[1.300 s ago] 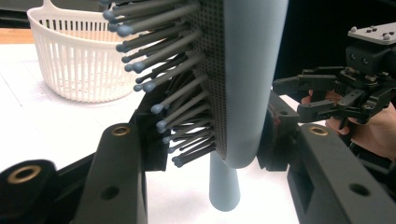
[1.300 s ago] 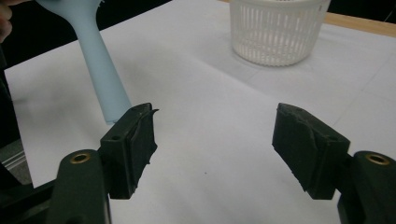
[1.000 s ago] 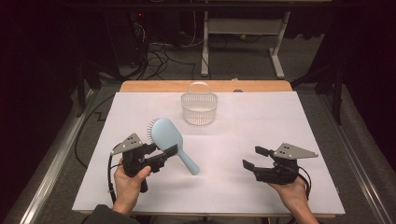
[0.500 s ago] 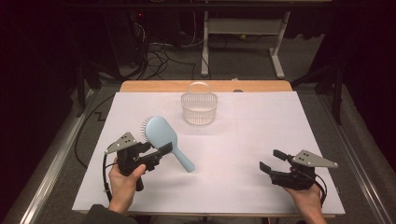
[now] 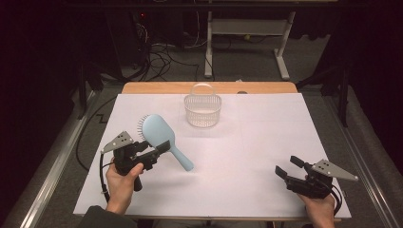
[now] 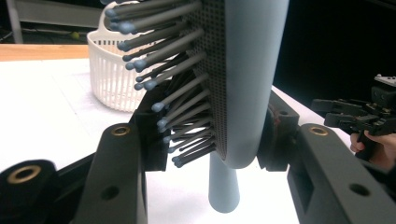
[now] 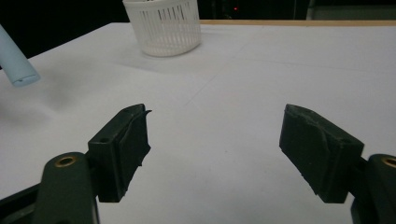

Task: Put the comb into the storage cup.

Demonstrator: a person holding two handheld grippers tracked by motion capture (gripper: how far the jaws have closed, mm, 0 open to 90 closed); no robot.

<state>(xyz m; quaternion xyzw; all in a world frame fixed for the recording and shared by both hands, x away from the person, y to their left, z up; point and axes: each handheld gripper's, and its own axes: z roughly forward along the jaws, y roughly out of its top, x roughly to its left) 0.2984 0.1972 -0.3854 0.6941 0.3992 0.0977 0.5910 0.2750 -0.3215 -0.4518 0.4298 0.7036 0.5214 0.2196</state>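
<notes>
Left gripper view showed the left claw [image 6: 212, 140] clenched on the head of the blue hairbrush [image 6: 243, 79]. 1 pad pressed the smooth back and the other pad pushed in among the bristles [image 6: 173, 100]. The handle [image 6: 223, 189] stuck out past the jaws toward the tabletop [image 6: 42, 102].

High view showed the left claw [image 5: 154, 149] holding the brush [image 5: 159, 133] up above the white tabletop [image 5: 247, 142], on the person's left side. The long line of the brush ran from the round head at the far left down to the handle tip [image 5: 187, 166], which pointed at the middle of the tabletop and toward the person's right.

The white basket [image 5: 203, 107] stood at the far middle edge, well apart from the brush. It lay ahead and to the right of the left claw, so I think the brush would have to go forward and right to reach it. The left hand was the nearer one.

The right claw [image 5: 289, 167] was low at the near right corner, far from the brush and basket. Its jaws had just been opening and stood wide, with nothing between them, and right gripper view showed the bare tabletop [image 7: 261, 70] there.
</notes>
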